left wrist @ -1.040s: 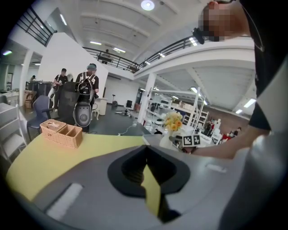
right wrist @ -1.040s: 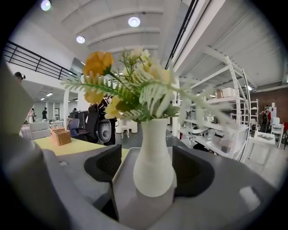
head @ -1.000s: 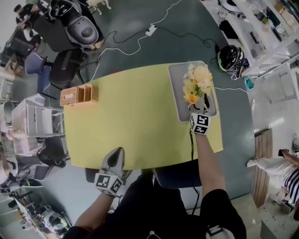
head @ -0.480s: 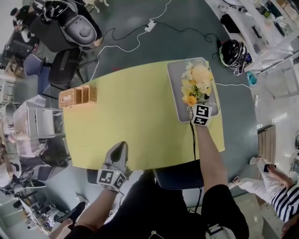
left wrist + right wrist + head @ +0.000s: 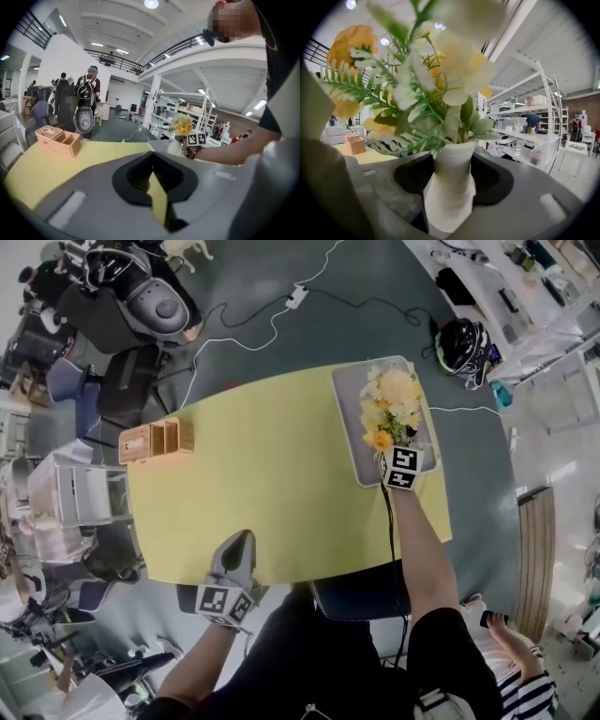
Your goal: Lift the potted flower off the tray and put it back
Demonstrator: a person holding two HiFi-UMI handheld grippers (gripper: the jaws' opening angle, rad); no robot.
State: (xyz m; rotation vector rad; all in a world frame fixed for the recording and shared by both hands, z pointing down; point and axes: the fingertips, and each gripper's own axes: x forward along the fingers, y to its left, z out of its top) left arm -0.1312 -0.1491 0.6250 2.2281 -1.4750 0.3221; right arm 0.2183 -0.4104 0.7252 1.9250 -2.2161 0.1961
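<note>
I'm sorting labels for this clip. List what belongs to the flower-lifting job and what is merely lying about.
Job: potted flower; tray under it; right gripper, its jaws just closing on the pot.
Lying about: wicker basket; left gripper, idle at the table edge; helmet on the floor.

Your head camera looks steeply down on the yellow table (image 5: pixel 281 474), with both your arms in frame. The camera on your left gripper (image 5: pixel 239 542) sits low at the near edge and faces across the tabletop, while the one on your right gripper (image 5: pixel 394 456) looks out from close against the potted flower (image 5: pixel 449 192). All three views share the wicker basket (image 5: pixel 157 438) at the table's far left corner.
</note>
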